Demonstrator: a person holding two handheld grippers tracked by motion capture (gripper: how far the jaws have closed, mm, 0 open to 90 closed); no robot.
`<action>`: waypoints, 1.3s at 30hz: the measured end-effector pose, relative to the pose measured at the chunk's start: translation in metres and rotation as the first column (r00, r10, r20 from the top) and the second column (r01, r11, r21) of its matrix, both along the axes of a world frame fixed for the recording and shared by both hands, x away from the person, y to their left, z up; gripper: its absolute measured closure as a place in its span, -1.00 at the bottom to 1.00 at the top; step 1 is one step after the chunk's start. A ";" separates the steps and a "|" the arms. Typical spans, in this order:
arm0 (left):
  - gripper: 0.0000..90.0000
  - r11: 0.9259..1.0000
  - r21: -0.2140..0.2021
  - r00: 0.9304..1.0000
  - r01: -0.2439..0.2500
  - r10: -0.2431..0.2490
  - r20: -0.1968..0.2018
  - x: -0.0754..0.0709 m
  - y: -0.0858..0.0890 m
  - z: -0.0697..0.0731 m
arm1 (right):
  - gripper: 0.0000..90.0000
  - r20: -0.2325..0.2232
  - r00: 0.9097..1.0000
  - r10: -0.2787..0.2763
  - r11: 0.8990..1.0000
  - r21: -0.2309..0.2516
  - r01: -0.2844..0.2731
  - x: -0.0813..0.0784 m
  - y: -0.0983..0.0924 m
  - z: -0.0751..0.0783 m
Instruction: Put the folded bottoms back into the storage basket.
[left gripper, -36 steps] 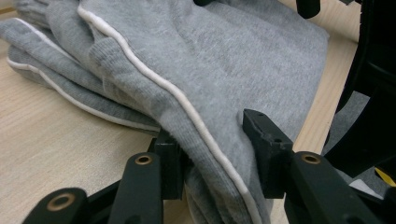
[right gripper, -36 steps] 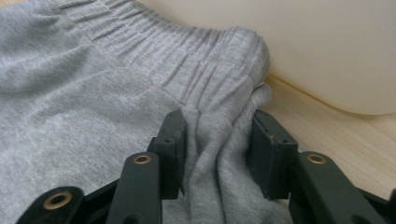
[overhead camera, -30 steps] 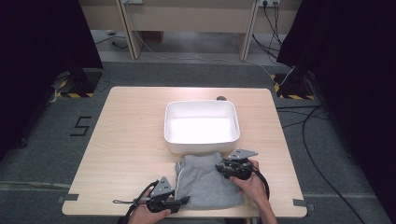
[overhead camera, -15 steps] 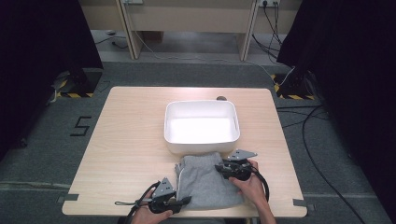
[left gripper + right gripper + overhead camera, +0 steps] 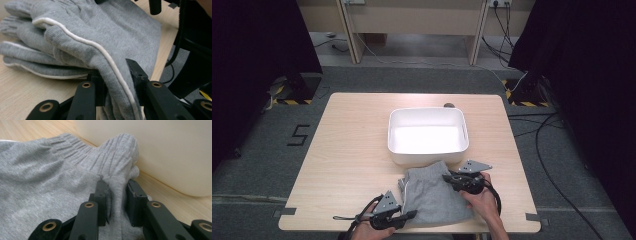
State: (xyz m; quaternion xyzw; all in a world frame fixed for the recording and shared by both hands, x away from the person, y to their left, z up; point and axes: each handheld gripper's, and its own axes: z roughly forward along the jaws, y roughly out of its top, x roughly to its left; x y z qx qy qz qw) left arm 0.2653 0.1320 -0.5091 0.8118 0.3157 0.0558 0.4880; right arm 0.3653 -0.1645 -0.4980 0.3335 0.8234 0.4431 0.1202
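Note:
A grey folded garment (image 5: 432, 196) with white piping lies at the table's near edge, just in front of a white tub (image 5: 390, 134). My left gripper (image 5: 412, 215) is at the garment's near-left corner. In the left gripper view its jaws (image 5: 116, 72) have just been closing and are shut on a piped fold of the cloth (image 5: 100, 30). My right gripper (image 5: 446, 177) is at the garment's right side, near the ribbed waistband. In the right gripper view its jaws (image 5: 117, 187) have also just closed and pinch a ridge of the cloth (image 5: 37, 182) close to the tub's wall (image 5: 162, 150).
The wooden table (image 5: 352, 150) has bare room to the left and behind the tub. A small dark object (image 5: 448, 105) sits at the far edge. Cables (image 5: 557, 145) run over the floor on the right, and a desk frame (image 5: 412, 30) stands beyond.

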 end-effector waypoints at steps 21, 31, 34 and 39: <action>0.56 0.998 -0.053 0.997 0.032 -0.029 0.071 -0.014 0.006 0.041 | 0.64 0.113 0.993 0.037 0.996 0.071 -0.046 -0.022 -0.007 0.049; 0.56 0.996 -0.068 0.995 0.051 -0.046 0.084 -0.016 0.002 0.062 | 0.64 0.142 0.989 0.038 0.994 0.091 -0.052 -0.026 -0.012 0.066; 0.56 0.996 -0.070 0.995 0.055 -0.049 0.088 -0.015 0.001 0.069 | 0.64 0.152 0.987 0.042 0.994 0.094 -0.057 -0.026 -0.013 0.071; 0.56 0.994 -0.081 0.993 0.067 -0.058 0.107 -0.014 0.002 0.082 | 0.64 0.176 0.983 0.047 0.994 0.090 -0.064 -0.026 -0.013 0.083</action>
